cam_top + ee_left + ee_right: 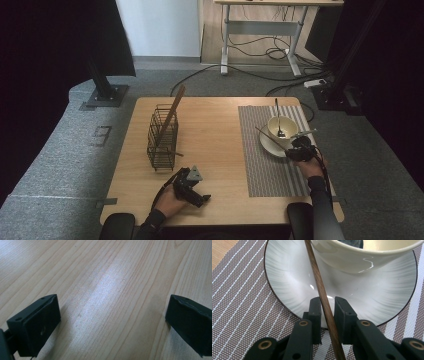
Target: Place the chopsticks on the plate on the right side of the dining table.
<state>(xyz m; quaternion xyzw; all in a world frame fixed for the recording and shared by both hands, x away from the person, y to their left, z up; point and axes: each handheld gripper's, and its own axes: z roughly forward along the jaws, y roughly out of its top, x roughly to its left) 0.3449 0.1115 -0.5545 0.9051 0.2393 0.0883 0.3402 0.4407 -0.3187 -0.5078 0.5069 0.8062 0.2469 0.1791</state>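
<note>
Where the high view looks down, a light wooden worktop (215,150) stands on grey carpet (55,155), with a desk (265,20) and floor cables behind. A wire basket (162,137) stands left; a striped placemat (267,165) carries a plate (267,145) and bowl (282,127). The left tool (192,187) rests near the front edge.

Left gripper view: jaws wide apart over bare wood grain (112,290).

Right gripper view: the right tool (327,305) is clamped on a brown chopstick (318,282) over the plate rim.
</note>
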